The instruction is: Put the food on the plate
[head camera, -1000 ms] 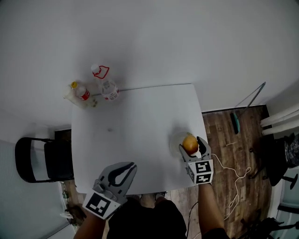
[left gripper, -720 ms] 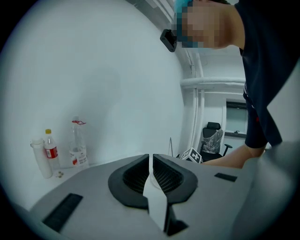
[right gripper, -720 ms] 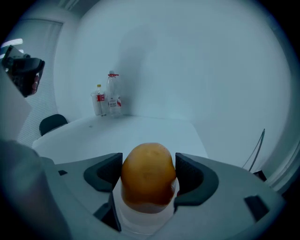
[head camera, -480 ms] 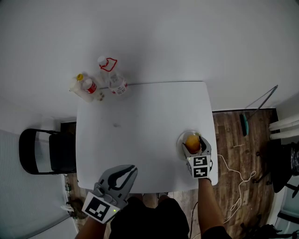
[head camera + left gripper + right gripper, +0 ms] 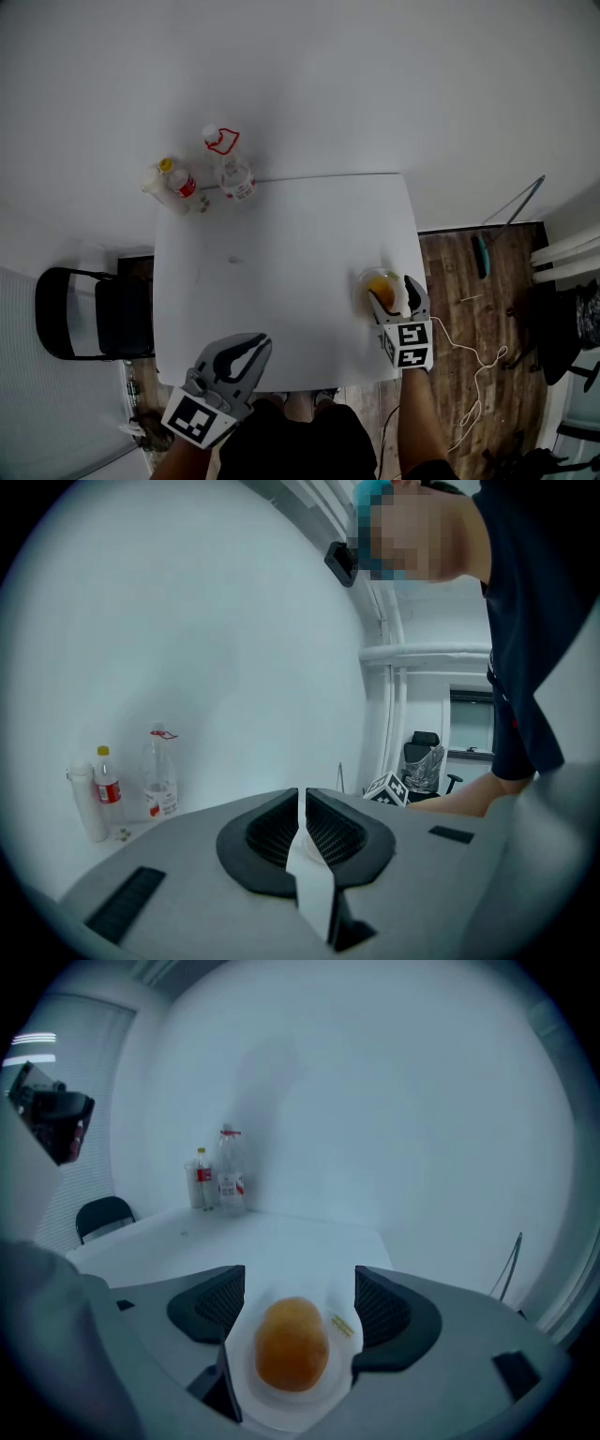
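Note:
An orange, bun-like piece of food [image 5: 381,284] lies on a small white plate [image 5: 364,281] near the right edge of the white table [image 5: 281,272]. My right gripper [image 5: 397,298] is open just behind the plate, one jaw on each side of it. In the right gripper view the food [image 5: 292,1344] rests on the plate [image 5: 333,1377], clear of both jaws of the right gripper [image 5: 298,1283]. My left gripper [image 5: 246,349] hovers shut and empty over the table's front edge. In its own view the left gripper [image 5: 302,803] has its jaws pressed together.
Two plastic bottles [image 5: 230,169] [image 5: 178,180] stand at the table's far left corner, also seen as bottles [image 5: 217,1183] in the right gripper view. A black chair [image 5: 84,314] stands left of the table. A white cable [image 5: 469,356] lies on the wooden floor to the right.
The right gripper's jaws have spread apart and let go of the food, which now lies on the plate. The left gripper has stayed shut by the front edge.

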`<action>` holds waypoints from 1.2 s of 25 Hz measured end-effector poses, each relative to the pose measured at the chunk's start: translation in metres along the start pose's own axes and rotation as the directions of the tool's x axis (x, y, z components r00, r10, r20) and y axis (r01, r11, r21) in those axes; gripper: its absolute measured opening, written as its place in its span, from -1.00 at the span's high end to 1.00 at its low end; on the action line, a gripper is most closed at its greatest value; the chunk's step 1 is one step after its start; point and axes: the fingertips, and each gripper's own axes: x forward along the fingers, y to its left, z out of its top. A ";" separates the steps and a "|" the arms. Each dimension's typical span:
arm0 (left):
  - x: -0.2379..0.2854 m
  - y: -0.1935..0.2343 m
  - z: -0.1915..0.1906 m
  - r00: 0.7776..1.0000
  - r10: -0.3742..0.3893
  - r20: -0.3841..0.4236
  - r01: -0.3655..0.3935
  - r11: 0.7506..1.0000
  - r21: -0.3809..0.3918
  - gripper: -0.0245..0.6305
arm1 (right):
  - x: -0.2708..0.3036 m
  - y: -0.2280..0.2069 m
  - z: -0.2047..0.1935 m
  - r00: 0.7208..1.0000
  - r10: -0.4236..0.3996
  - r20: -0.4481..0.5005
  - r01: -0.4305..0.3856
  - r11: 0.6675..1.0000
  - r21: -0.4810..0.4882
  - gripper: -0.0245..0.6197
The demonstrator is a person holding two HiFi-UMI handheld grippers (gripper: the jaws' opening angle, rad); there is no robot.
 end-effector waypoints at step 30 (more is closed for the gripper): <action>-0.066 -0.036 0.123 0.966 -0.130 0.222 0.100 0.985 0.141 0.79 | -0.250 0.121 0.242 0.873 0.070 0.483 -0.021 0.994 -0.106 0.86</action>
